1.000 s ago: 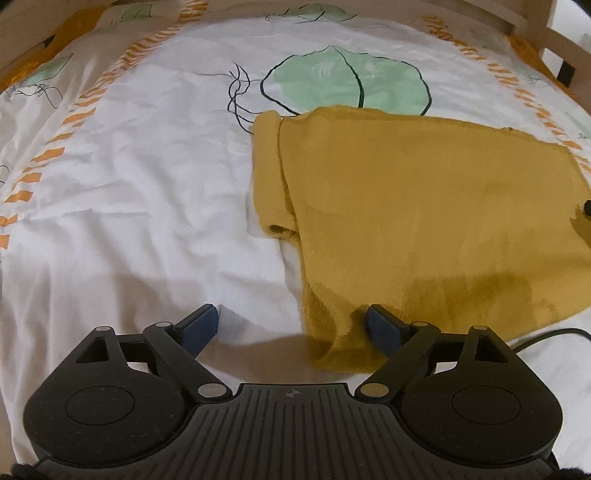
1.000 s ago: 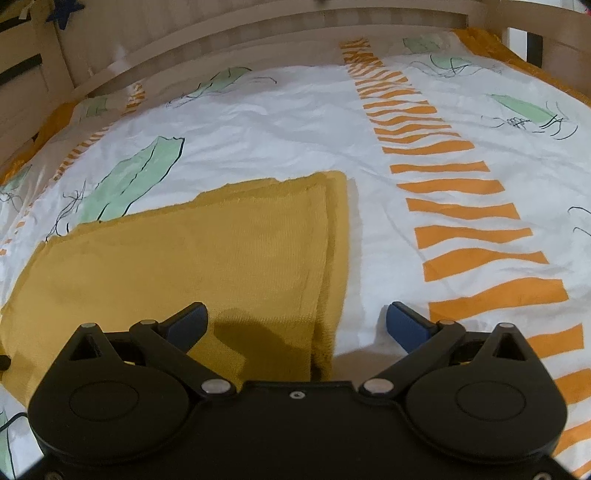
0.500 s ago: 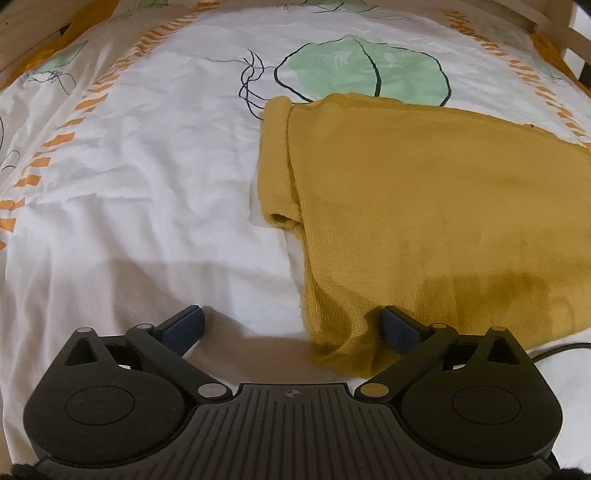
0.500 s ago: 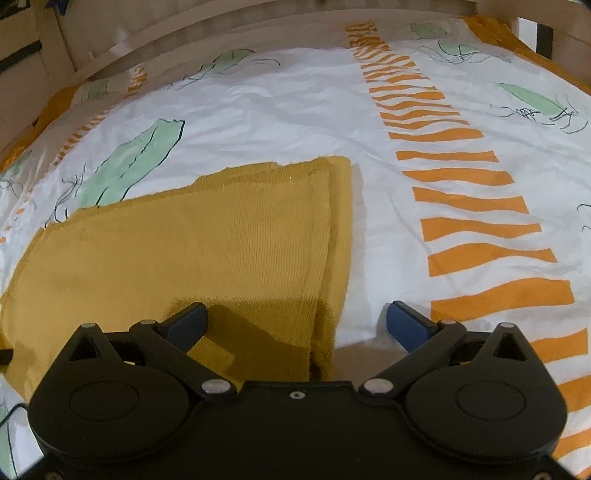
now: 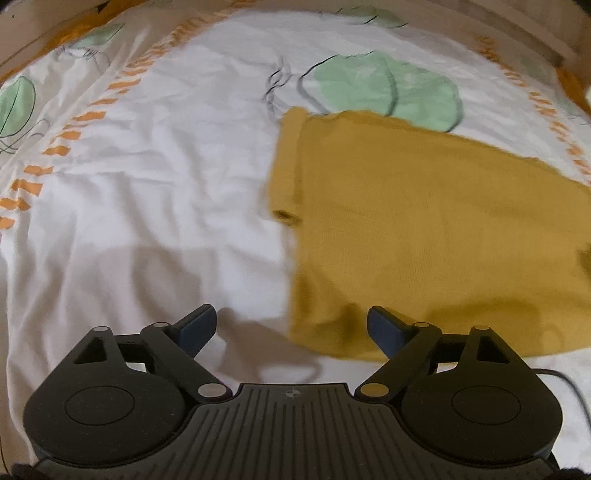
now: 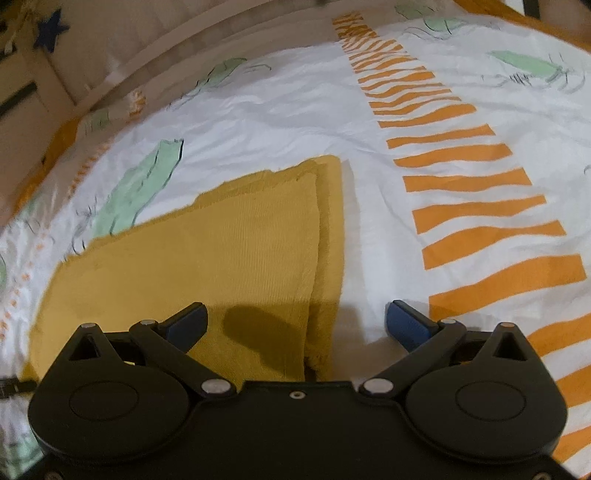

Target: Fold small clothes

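One mustard knit garment (image 5: 424, 229) is seen laid flat on a white printed bedsheet (image 5: 155, 206), w/ its near-left corner just ahead of the left gripper (image 5: 291, 326). One narrow folded strip is seen along its left edge in the left wrist view; in the right wrist view two layered edges are counted along the garment (image 6: 207, 258) at its right side. Two grippers are counted, one per view. The left gripper's jaws are spread wide and nothing is held; its right fingertip (image 5: 384, 328) is over the cloth, its left over bare sheet. The right gripper (image 6: 295, 321) is likewise spread, nothing gripped, straddling the garment's right edge. One thin black cable (image 5: 565, 384) is seen at the lower right. Wooden bed rail (image 6: 122, 48) is seen beyond the sheet (image 6: 369, 229); one blue star (image 6: 51, 31) on it.
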Demonstrator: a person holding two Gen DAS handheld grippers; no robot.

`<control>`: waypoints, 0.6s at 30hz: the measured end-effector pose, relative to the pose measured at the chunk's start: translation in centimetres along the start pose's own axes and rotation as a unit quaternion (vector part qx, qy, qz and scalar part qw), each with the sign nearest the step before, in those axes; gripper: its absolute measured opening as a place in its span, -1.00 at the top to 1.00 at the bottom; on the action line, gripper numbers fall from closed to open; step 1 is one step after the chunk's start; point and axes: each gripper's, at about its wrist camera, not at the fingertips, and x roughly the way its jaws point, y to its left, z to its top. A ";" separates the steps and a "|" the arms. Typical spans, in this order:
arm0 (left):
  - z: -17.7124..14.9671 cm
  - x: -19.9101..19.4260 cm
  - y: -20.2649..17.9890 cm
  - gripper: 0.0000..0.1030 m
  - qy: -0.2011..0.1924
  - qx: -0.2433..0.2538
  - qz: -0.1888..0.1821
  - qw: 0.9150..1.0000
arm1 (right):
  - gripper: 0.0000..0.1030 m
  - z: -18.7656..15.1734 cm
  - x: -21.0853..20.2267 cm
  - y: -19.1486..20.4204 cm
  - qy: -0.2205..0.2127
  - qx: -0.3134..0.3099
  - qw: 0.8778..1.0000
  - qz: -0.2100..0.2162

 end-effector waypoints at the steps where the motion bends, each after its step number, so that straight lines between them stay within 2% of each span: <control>1: -0.1 -0.6 -0.8 -0.72 -0.005 0.005 -0.009 1.000 | -1.00 0.1 -0.1 -0.2 0.000 0.007 1.000 0.004; 5: -0.3 -1.9 -4.5 -0.72 -0.015 0.026 -0.038 0.999 | -1.00 0.3 -0.4 -0.8 0.003 0.030 0.999 0.022; 9: 0.2 -1.2 -7.9 -0.72 -0.006 0.041 -0.069 0.997 | -1.00 0.5 -0.9 -2.4 0.003 0.089 0.994 0.067; 16: -0.6 2.0 -11.6 -0.73 0.033 0.072 -0.067 0.995 | -1.00 0.7 -1.0 -4.4 0.010 0.159 0.979 0.128; 18: -1.0 2.3 -12.1 -0.77 0.027 0.079 -0.056 0.995 | -1.00 0.6 -0.8 -5.0 0.017 0.181 0.971 0.159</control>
